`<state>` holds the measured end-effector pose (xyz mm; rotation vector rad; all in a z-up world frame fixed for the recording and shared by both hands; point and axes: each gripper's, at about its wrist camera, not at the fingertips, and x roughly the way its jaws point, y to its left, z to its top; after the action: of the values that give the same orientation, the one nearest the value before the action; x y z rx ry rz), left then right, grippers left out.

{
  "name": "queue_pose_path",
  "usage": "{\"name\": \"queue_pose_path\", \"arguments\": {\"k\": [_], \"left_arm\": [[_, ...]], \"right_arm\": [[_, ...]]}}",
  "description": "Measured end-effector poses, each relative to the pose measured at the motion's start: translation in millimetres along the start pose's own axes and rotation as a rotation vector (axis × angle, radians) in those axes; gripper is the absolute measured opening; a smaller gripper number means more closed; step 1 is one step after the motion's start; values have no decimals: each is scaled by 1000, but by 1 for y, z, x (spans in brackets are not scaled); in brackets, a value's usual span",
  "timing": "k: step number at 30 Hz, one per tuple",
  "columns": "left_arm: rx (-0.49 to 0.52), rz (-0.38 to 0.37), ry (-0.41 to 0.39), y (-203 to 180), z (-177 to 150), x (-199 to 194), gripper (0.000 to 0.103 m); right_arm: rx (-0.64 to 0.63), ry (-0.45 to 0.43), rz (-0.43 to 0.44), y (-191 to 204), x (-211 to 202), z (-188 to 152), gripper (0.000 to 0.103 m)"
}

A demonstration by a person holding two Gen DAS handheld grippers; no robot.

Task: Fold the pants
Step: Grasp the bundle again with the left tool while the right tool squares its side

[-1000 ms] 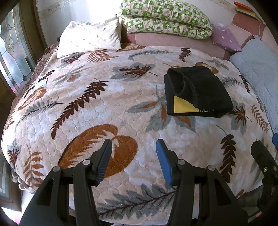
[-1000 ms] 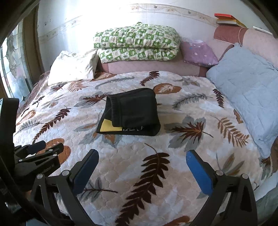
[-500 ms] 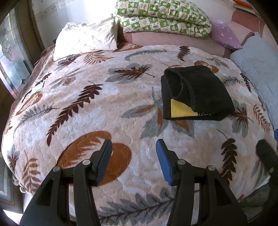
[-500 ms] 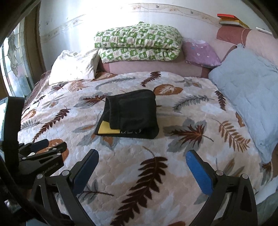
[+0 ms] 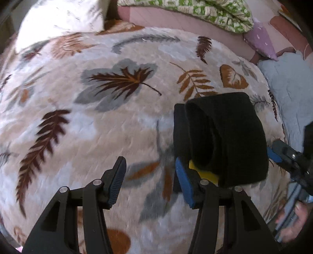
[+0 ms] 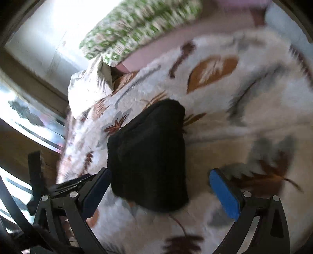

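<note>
Two grippers flank the folded black pants [image 5: 225, 140] on the bed [image 5: 97, 127]: left gripper [image 5: 150, 179] and right gripper [image 6: 160, 187], jaws apart; best to pinch only the near edge, squarely.

The folded pants [image 5: 225, 140] lie on the bed [image 5: 117, 121], with the left tool [image 5: 150, 177] just to their left side, the right tool [image 6: 158, 187] around their near end, and the pillows [image 5: 195, 9] far behind at the head of the bed.
</note>
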<state>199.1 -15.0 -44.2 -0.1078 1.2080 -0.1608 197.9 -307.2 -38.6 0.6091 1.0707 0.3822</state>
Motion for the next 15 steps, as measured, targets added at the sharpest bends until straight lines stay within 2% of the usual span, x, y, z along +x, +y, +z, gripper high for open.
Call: {"name": "queue_pose_path", "arguments": {"k": [5, 8, 11, 12, 14, 15], "left_arm": [[14, -99, 88, 0, 8, 30, 51], [18, -131, 80, -2, 11, 40, 53], [-19, -175, 36, -2, 11, 40, 57], [-25, -205, 29, -3, 10, 40, 58], [-44, -329, 48, -3, 7, 40, 58], [-56, -407, 73, -5, 4, 41, 58]], "right_arm": [[45, 63, 128, -21, 32, 12, 101], [43, 83, 181, -25, 44, 13, 101], [46, 96, 209, -27, 51, 14, 101], [40, 97, 216, -26, 51, 14, 100], [24, 108, 244, -23, 53, 12, 97], [22, 118, 253, -21, 54, 12, 91]]}}
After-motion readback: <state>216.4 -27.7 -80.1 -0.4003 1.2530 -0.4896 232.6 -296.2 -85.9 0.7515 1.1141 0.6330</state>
